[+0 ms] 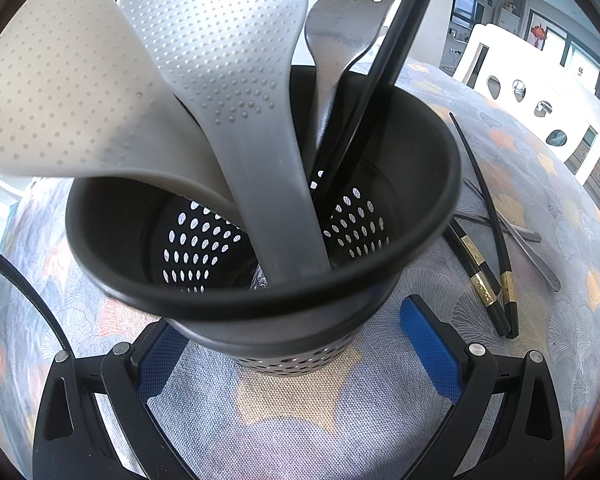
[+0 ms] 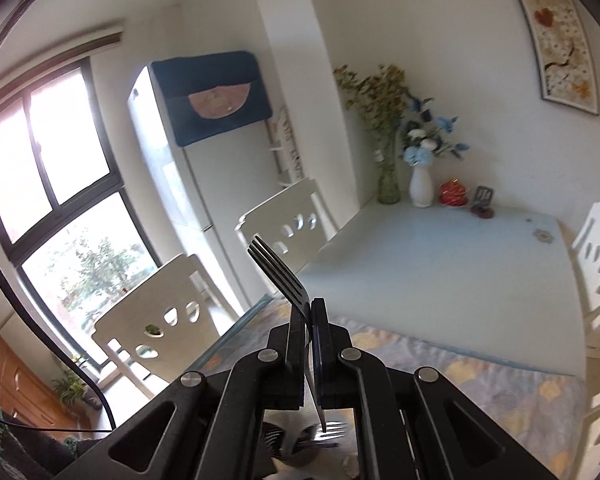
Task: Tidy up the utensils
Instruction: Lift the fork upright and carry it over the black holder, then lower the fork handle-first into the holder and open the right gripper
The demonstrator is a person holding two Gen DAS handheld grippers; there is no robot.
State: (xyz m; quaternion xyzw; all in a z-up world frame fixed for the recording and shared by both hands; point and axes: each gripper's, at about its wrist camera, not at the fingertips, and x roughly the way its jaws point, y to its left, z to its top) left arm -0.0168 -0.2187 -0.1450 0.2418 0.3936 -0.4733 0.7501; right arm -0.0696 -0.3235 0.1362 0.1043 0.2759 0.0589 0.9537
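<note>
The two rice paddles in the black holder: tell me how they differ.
The cream dotted plastic rice paddle is paler and leans far left over the rim of the black perforated utensil holder; the grey dotted plastic rice paddle is darker and stands nearer upright, its handle running down the holder's middle. The grey one overlaps the cream one's right edge. Both have dimpled blades pointing up and handles down inside the holder.
</note>
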